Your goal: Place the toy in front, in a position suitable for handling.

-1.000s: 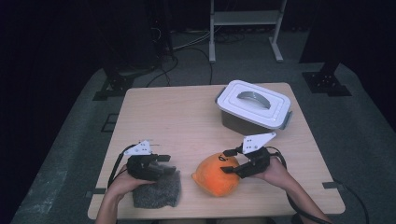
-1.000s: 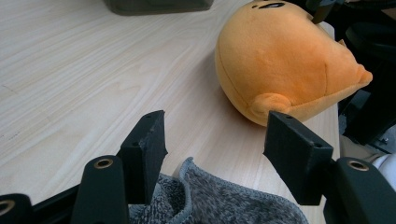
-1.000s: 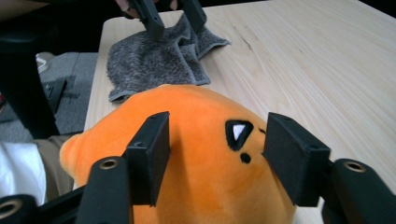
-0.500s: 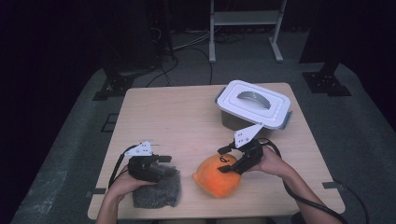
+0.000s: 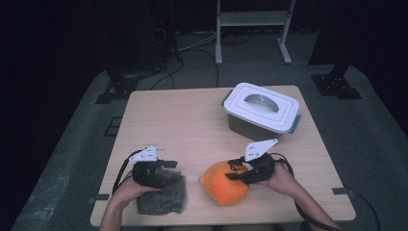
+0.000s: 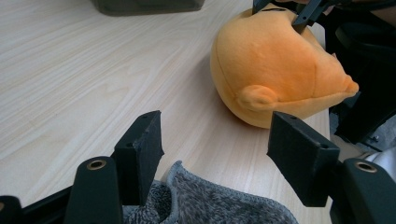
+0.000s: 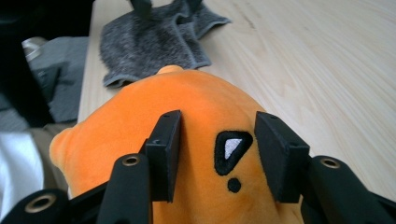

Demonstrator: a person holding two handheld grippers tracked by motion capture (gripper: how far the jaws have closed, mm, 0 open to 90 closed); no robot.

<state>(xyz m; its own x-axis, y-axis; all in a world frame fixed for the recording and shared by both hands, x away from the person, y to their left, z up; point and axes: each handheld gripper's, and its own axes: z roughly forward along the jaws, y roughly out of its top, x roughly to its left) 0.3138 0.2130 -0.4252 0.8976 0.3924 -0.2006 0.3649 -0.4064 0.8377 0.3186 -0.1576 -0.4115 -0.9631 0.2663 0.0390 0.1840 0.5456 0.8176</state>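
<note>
While its jaws have just been closing, the right gripper [image 7: 215, 156] presses partly open into the orange plush toy [image 7: 187, 121].

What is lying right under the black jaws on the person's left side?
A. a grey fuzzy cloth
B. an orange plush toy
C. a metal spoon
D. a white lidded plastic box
A: the left gripper sits over the grey fuzzy cloth; the left gripper view shows that cloth beneath its jaws.
</note>
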